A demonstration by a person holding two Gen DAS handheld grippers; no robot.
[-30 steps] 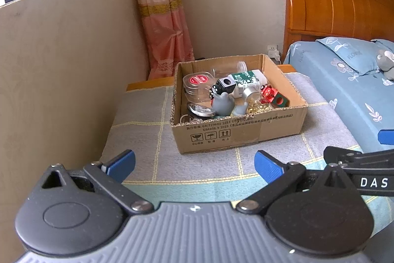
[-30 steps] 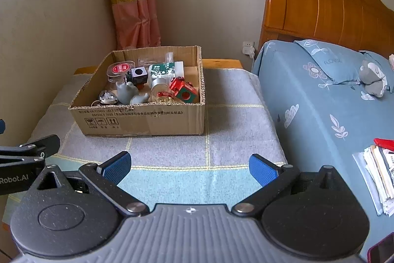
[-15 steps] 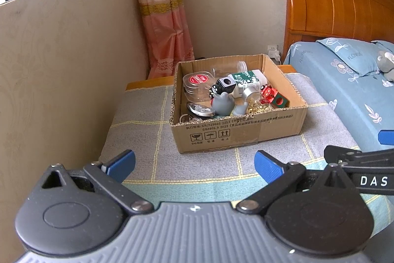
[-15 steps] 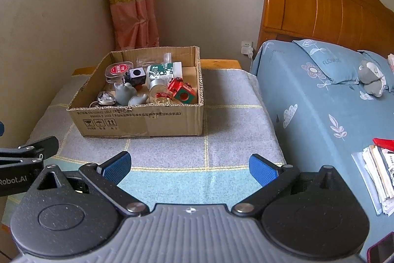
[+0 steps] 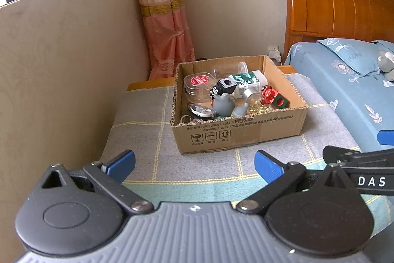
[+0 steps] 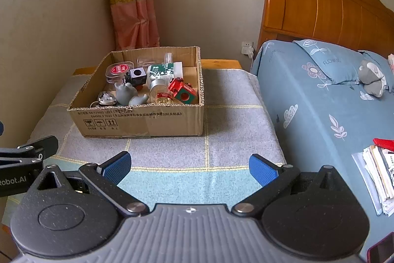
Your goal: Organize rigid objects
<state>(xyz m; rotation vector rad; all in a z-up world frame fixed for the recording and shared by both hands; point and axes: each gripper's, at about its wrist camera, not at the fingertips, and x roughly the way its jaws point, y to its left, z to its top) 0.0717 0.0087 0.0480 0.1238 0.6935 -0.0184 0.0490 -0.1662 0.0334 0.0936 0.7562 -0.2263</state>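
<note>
An open cardboard box (image 5: 246,134) (image 6: 147,120) stands on a cloth-covered table. It holds a clear tub with a red lid (image 5: 198,81) (image 6: 119,70), a black cube (image 5: 225,86), a green and white carton (image 5: 248,80) (image 6: 163,70), grey figures (image 5: 222,105) (image 6: 125,94), a small glass jar (image 6: 161,93) and a red and green cube (image 5: 274,99) (image 6: 183,91). My left gripper (image 5: 194,164) is open and empty, well short of the box. My right gripper (image 6: 189,165) is open and empty, in front of the box's right corner.
The grey checked table cloth (image 5: 147,130) (image 6: 234,120) lies around the box. A wall stands at the left. A bed with a blue sheet (image 6: 320,115) borders the table on the right, with papers (image 6: 376,174) on it. A curtain (image 5: 162,16) hangs behind.
Both views have shifted very slightly; the box sits a touch further left in the right wrist view. Both grippers stay open and empty.
</note>
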